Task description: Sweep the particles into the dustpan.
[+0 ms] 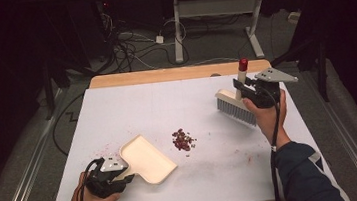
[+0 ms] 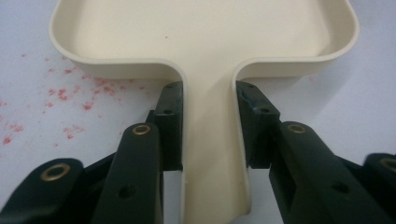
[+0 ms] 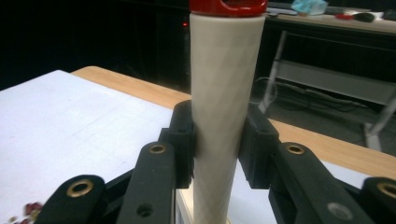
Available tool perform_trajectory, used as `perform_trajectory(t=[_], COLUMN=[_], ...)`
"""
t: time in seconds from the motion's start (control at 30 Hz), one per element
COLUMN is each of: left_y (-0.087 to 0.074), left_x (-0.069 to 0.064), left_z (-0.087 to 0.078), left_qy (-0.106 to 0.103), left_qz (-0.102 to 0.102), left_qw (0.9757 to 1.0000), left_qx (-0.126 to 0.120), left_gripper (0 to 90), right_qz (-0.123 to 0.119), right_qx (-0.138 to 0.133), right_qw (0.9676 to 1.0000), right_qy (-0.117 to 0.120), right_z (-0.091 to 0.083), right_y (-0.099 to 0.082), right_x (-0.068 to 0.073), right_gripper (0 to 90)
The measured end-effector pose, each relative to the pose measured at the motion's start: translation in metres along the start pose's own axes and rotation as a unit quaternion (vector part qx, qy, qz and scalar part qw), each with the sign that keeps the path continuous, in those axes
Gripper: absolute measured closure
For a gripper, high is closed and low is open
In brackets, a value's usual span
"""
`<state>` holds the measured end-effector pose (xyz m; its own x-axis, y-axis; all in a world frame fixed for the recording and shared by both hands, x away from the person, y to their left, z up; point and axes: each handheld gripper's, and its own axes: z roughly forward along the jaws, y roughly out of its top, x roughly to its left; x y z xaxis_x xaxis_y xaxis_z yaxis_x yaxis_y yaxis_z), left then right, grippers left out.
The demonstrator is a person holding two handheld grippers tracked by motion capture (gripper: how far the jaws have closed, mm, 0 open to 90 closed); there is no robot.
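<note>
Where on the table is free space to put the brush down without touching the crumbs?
The far left of the table, beyond the dustpan, is bare. So is the near right, between the crumb pile and the right forearm. The middle is crowded: the pile lies just right of the dustpan, and red specks lie to its left.

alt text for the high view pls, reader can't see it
At a white table, the left gripper holds a cream dustpan by its handle, flat on the surface, while the right gripper holds a brush by its red-capped handle above the table's far right. A small pile of dark red crumbs lies between them, near the dustpan's mouth.
</note>
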<state>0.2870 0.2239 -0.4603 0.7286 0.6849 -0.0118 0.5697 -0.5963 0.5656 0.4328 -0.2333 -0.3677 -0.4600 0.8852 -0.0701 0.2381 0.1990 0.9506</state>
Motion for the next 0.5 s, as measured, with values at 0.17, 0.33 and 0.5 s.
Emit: perform_trajectory(t=[0.17, 0.33, 0.5], left_y=[0.001, 0.001, 0.001], left_x=[0.000, -0.001, -0.002], left_z=[0.001, 0.002, 0.002], left_qy=[0.000, 0.000, 0.000], left_qz=[-0.002, -0.003, -0.002], left_qw=[1.0000, 1.0000, 1.0000], left_qx=[0.001, 0.000, 0.002], left_gripper=[64.3, 64.3, 64.3], right_qz=[0.012, 0.016, 0.038], right_qx=[0.000, -0.004, -0.017], right_qw=[0.9999, 0.9998, 0.9990], right_qy=[-0.008, -0.011, 0.014], right_z=[0.005, 0.013, 0.022], right_y=[0.001, 0.002, -0.001], right_x=[-0.005, -0.002, 0.004], right_gripper=[70.5, 70.5, 70.5])
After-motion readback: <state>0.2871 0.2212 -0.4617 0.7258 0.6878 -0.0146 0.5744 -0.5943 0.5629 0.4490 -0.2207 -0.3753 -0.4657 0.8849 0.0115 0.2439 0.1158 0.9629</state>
